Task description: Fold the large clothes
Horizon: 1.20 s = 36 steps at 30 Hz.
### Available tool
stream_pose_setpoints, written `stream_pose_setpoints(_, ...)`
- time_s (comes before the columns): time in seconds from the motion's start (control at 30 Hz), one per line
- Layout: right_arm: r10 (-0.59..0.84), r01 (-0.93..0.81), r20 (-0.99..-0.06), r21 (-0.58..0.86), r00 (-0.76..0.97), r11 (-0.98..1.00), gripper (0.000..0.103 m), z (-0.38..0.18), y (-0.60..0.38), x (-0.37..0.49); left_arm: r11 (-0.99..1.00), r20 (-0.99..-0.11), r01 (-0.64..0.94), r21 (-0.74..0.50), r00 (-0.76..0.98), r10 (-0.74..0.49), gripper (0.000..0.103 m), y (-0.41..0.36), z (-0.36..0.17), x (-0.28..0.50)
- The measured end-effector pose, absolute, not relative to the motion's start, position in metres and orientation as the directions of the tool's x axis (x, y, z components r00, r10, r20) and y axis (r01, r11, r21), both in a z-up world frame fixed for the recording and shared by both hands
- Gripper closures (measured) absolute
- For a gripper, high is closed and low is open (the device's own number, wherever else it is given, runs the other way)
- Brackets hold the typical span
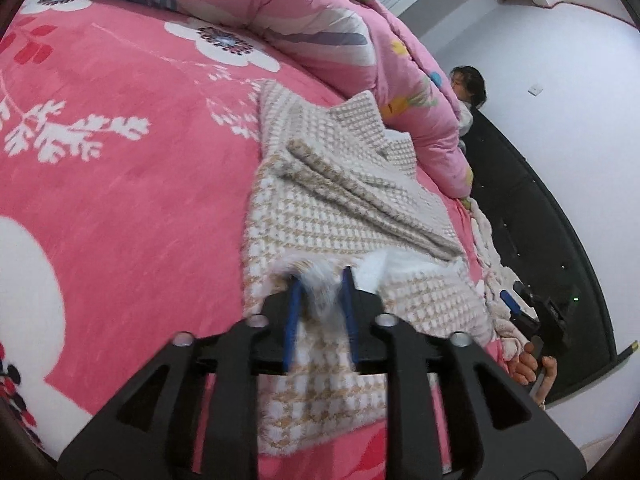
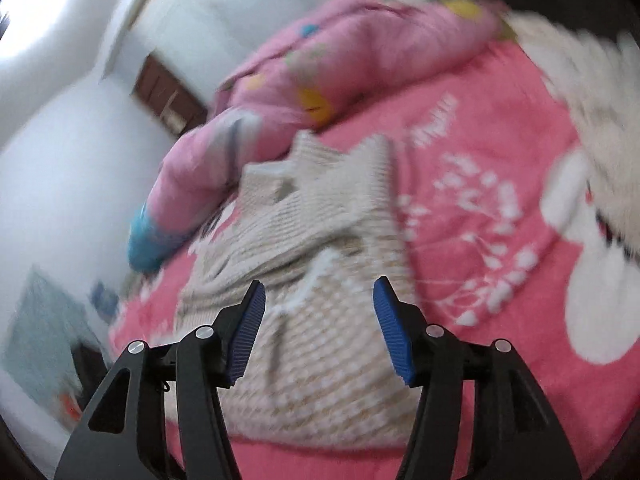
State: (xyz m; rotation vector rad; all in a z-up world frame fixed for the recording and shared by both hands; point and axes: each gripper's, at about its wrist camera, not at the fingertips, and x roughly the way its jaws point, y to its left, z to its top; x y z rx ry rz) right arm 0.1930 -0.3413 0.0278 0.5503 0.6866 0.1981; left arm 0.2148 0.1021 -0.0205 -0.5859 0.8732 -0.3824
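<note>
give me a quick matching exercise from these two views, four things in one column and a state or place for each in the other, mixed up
Things:
1. left tool
2. right tool
3. houndstooth garment
4. pink quilt

States or places:
a. bunched up along the far side of the bed
b. open, holding nothing
c. shut on a fold of fabric
d. lying partly folded on the pink flowered blanket

Pairs: 1-c, 2-b, 3-d, 4-a
</note>
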Motion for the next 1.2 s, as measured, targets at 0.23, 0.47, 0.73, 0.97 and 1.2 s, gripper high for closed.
stream_pose_setpoints(0.23, 0.317, -0.281, -0.661, 0.164, 0.680, 0.945, 0.048, 0.031, -0.225, 0.195, 0.810, -0.560, 0.113, -0.575, 0.668, -0.490, 0.045, 0.094, 0.011, 0.214)
stream_pose_setpoints(0.47, 0.246, -0.251, -0.835, 0.135, 0.492, 0.959, 0.045, -0.030, -0.213, 0.223, 0.901, -0.658, 0.189, -0.390, 0.627, -0.416, 0.044, 0.043, 0.010, 0.191)
stream_pose_setpoints(0.73, 0.100, 0.002, -0.756, 0.133, 0.647, 0.991, 0.046, 0.006, -0.306, 0.228, 0.946, -0.717, 0.132, -0.296, 0.624, -0.311, 0.044, 0.042, -0.020, 0.164)
stream_pose_setpoints(0.97, 0.050, 0.005, -0.802, 0.066, 0.595, 0.998, 0.093, -0.020, -0.304, 0.229, 0.960, -0.757, 0.008, -0.281, 0.612, -0.227, 0.044, 0.060, -0.039, 0.172)
stream_pose_setpoints(1.2, 0.031, 0.063, -0.695, 0.110, 0.719, 0.992, 0.095, 0.028, -0.309, 0.177, 0.975, -0.746, -0.007, -0.221, 0.646, -0.164, 0.045, 0.059, -0.031, 0.176)
